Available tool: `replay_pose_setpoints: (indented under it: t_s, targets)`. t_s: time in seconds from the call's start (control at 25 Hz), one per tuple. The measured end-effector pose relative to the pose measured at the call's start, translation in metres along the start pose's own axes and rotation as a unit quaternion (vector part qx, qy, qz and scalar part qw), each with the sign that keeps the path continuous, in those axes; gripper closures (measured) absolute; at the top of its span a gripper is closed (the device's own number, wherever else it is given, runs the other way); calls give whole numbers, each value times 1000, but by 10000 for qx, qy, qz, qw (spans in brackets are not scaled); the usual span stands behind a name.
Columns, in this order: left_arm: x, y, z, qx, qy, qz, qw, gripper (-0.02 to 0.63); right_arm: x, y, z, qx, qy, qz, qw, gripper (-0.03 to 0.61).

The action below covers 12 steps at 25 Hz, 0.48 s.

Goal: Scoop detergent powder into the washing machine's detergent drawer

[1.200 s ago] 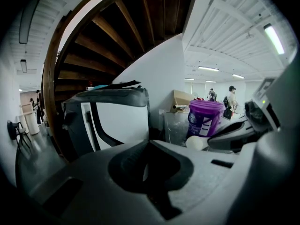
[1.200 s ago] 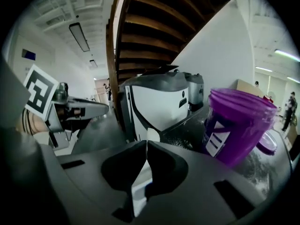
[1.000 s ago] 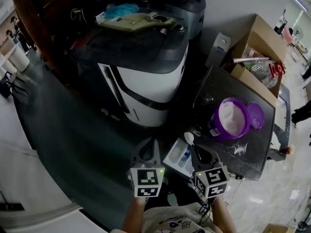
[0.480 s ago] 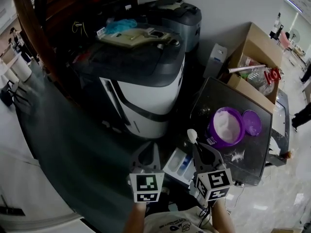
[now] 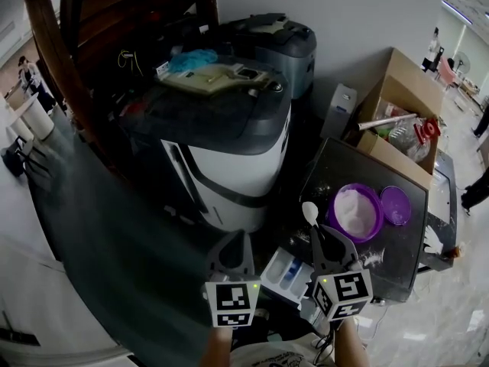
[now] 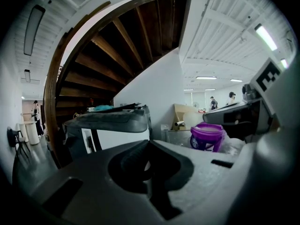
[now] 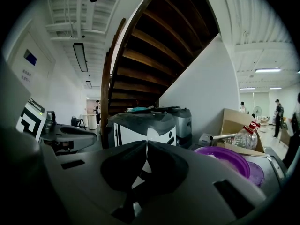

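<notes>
An open purple tub (image 5: 355,212) of white detergent powder stands on a dark low table (image 5: 348,167), its lid (image 5: 396,205) beside it. The white detergent drawer (image 5: 286,270) with a blue compartment is pulled out below the white-and-black washing machine (image 5: 221,136). My right gripper (image 5: 315,234) is shut on a white scoop (image 5: 309,212), whose bowl hangs just left of the tub. Whether the bowl holds powder I cannot tell. In the right gripper view the handle shows as a thin white sliver (image 7: 140,168) between the jaws. My left gripper (image 5: 243,237) is shut and empty, left of the drawer. The left gripper view shows the tub (image 6: 207,136) ahead to the right.
A cardboard box (image 5: 401,102) with bottles stands behind the table. Some powder (image 5: 373,258) is spilled on the table's near part. A second grey machine (image 5: 279,37) stands at the back. A blue cloth (image 5: 191,58) and clutter lie on the washer's lid. A wooden staircase (image 5: 69,60) curves on the left.
The right gripper has carried the scoop away from the drawer and closer to the purple tub. The left gripper stays shut beside the drawer. The view has shifted a little.
</notes>
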State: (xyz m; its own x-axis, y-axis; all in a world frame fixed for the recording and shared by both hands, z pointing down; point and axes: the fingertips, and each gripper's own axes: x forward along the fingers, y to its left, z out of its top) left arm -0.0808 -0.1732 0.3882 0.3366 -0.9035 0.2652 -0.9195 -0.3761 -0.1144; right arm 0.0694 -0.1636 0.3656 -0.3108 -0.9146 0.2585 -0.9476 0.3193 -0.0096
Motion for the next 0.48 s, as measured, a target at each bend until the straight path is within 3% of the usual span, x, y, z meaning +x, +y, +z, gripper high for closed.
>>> replay_pose_setpoints:
  t_s: [0.48]
  targets:
    - [-1, 3, 32, 172, -299, 61, 9994, 612, -6, -19, 33, -16, -522, -299, 9982, 557]
